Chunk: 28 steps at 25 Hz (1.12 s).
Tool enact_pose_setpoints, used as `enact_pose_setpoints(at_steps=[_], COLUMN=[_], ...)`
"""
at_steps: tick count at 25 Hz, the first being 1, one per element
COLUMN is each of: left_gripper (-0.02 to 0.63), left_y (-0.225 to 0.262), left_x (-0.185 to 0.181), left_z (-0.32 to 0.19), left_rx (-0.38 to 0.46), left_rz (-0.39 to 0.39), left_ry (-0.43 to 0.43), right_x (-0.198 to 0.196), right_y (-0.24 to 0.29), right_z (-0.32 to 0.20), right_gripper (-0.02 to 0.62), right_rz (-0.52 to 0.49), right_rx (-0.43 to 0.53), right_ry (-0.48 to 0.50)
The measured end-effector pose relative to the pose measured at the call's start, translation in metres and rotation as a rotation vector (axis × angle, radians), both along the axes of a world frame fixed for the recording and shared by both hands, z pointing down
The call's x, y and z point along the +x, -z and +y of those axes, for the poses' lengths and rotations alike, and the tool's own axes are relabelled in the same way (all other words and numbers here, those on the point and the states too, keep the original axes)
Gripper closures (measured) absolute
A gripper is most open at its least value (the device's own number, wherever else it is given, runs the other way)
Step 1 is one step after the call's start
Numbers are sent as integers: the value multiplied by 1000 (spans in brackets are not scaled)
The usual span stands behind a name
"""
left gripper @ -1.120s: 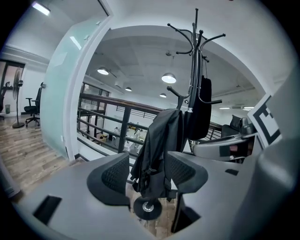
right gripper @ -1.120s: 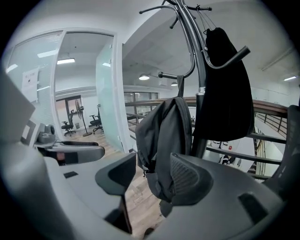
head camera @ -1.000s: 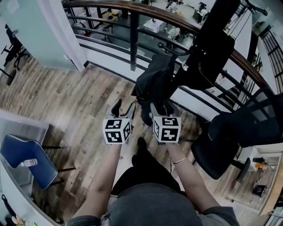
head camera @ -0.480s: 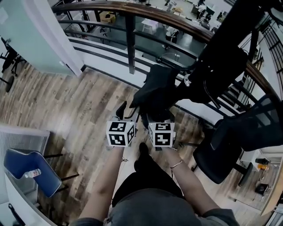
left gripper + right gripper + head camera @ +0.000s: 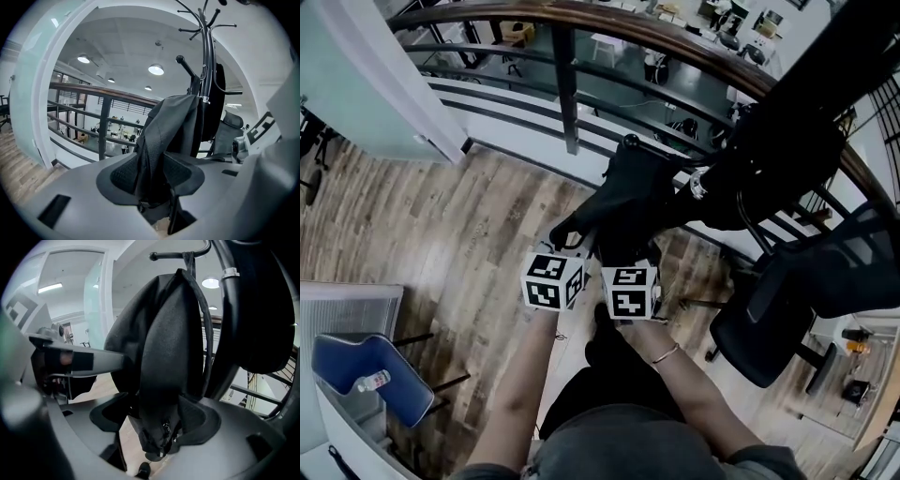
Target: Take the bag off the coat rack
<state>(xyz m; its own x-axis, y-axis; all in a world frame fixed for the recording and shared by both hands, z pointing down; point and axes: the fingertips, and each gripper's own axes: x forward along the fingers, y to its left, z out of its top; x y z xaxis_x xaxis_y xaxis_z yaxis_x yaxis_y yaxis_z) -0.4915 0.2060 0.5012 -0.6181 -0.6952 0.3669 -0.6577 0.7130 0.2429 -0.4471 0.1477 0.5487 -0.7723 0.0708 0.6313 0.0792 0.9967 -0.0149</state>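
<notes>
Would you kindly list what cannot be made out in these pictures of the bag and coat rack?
- Second dark item beside the bag on the coat rack: a black mass in the head view, cut off by the right edge in the right gripper view; kind unclear.
- Bottle label, on the blue chair: head view, too small.
- Figures beyond the railing: left gripper view, too small.

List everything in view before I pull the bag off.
bag: one, black, hanging, centre
coat rack: one, black, right of centre, bag on its hook
railing: one, brown-topped, dark bars, along the top
office chair: one, black, right
chair: one, blue, lower left, bottle on its seat
floor: wood planks
left gripper: jaws have just been closing, pinching bag fabric
right gripper: jaws have just been opening, bag's bottom between them, not gripped
</notes>
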Motion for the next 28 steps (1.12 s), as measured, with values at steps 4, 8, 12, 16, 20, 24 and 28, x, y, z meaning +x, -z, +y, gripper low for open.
enact_pose_setpoints(at_steps=[4,8,12,16,20,24,28], left_gripper=[528,555,563,565,566,566,566], left_y=[0,0,2,3,4,6,8], left_x=[2,13,27,44,58,62,59], left_z=[-4,-7,-7,-8,-10,-8,-9], left_rx=[-10,-13,-16,-18,-27,-14,14], left_rz=[-4,-13,-20,-23,-30,-22,-1], left_ry=[-59,-87,-111,-129,-150,-147,-124], right_x=[0,6,9,7,6,7,9], right_y=[-4,-15,-10,-11,-14,-14,-13], right_z=[-3,-13,-4,-7,-29,-40,-40], right_gripper=[265,207,190,205,273,357,444], right_rz=[19,56,30,22,11,-4,-18], right_rx=[0,-37,-38,-1,46,91,96], right_ry=[-47,-110,-72,-96,-160,-157,-105])
